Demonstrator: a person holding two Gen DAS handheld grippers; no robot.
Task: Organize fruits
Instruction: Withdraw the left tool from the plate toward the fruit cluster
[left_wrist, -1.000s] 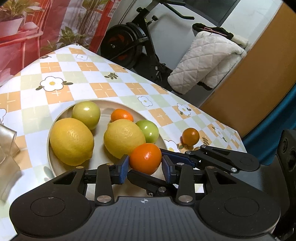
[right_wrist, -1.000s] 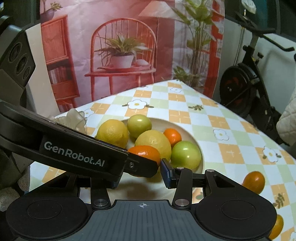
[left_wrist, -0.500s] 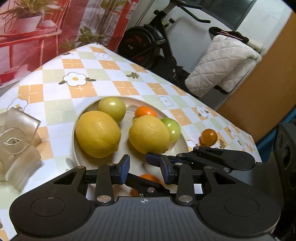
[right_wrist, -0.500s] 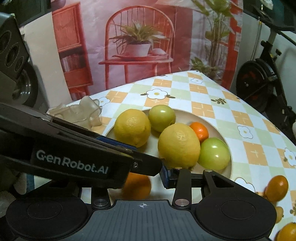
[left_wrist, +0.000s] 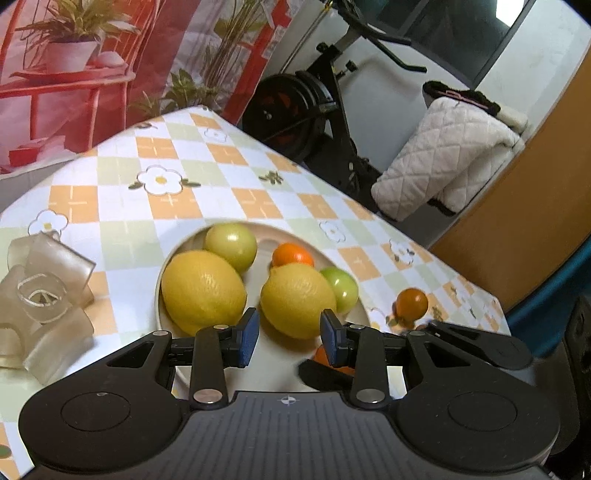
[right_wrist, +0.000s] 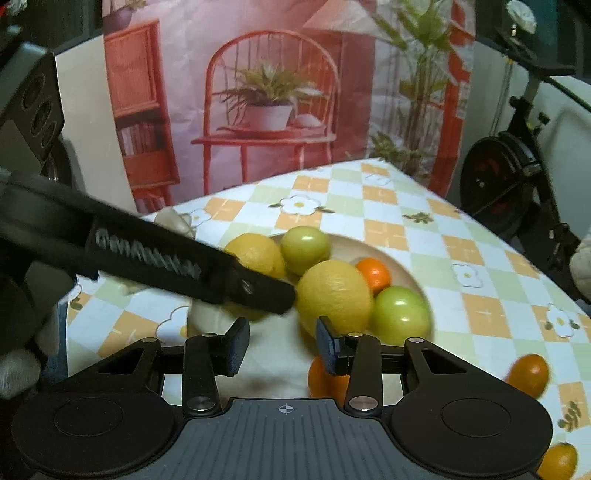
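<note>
My plate (left_wrist: 166, 273) holds 2 yellow lemons (left_wrist: 203, 286), 2 glossy green fruits (left_wrist: 232, 246) and 2 small oranges (right_wrist: 373, 274); both my jaws stand apart, gripping nothing.

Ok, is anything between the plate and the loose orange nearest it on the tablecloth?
Nothing visible does: only bare tablecloth lies between the loose orange and the plate. A green fruit fills that side of the plate, though; free space lies just ahead of the right gripper.

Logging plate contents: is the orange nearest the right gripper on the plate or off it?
On the plate, at its near edge: the orange lies on the cream surface, partly hidden behind the right gripper's fingers, which stand apart, holding nothing.
</note>
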